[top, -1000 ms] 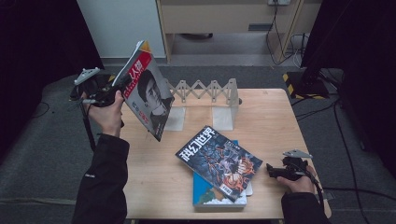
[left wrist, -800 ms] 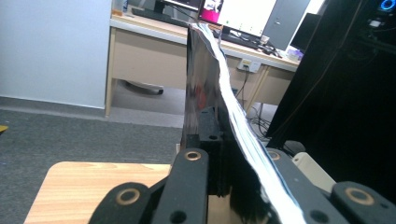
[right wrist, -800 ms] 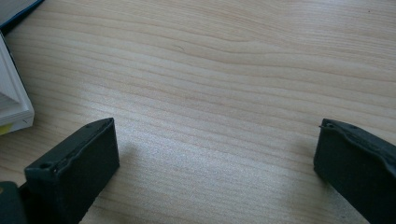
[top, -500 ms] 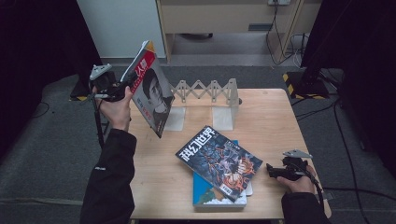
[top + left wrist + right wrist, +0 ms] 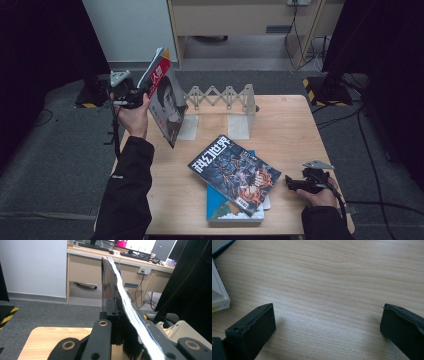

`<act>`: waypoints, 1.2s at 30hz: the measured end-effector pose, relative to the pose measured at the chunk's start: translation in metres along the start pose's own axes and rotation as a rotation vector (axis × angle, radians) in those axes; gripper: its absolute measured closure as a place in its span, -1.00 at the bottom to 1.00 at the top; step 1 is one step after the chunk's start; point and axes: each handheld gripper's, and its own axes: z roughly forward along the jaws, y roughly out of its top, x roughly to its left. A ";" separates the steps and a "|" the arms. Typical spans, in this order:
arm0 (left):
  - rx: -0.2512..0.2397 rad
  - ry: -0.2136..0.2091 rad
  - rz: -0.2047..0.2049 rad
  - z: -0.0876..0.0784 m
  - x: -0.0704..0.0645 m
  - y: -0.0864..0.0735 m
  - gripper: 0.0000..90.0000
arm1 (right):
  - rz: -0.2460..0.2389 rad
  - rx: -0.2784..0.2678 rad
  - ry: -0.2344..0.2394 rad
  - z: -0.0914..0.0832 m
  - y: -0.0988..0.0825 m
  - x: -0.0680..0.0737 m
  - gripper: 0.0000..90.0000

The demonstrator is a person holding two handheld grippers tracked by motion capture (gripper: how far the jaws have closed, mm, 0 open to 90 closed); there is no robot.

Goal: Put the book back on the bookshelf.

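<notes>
Magazine point(image 5: 165, 100), portrait cover, is being carried in the air above the worktop's point(image 5: 285, 125) far-left corner, tilted, top edge leaning away from the rack; since a second ago it is moving inward from beyond the left edge and sinking a little toward the accordion book rack point(image 5: 222, 102) standing along the far edge; left tongs point(image 5: 137, 95) are pinching it by its spine side, pressed tight on the pages, as the left gripper view is confirming with the glossy cover point(image 5: 117, 290) clamped between the black jaws; judgement: the carry is nearing the rack's left end, so slotting the magazine upright between the rack's plates is looking like the step in hand, not yet done; right tongs point(image 5: 295, 183) are resting spread and empty on the bare wood near the front-right corner, unmoved in that time, jaws wide apart in the right gripper view point(image 5: 327, 327); remaining stock: science-fiction magazine point(image 5: 234, 167) lying flat atop a blue book point(image 5: 225, 207) near the front edge, untouched, probably waiting their turn.
</notes>
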 end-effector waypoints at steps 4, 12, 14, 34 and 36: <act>0.007 0.013 0.033 0.006 -0.004 -0.011 0.91 | 0.002 -0.002 -0.002 0.000 0.000 0.000 -0.99; 0.023 0.018 0.030 0.011 -0.003 -0.025 0.91 | 0.001 -0.002 -0.002 0.000 0.000 0.000 -0.99; 0.022 0.015 0.028 0.011 -0.003 -0.028 0.91 | 0.002 -0.001 -0.002 0.000 0.000 0.000 -0.99; 0.153 -0.060 0.032 -0.004 0.000 -0.040 0.86 | 0.003 0.000 -0.002 0.000 0.000 0.000 -0.99; 0.167 -0.066 0.027 -0.003 -0.001 -0.039 0.84 | 0.003 0.000 -0.002 0.000 0.000 0.000 -0.99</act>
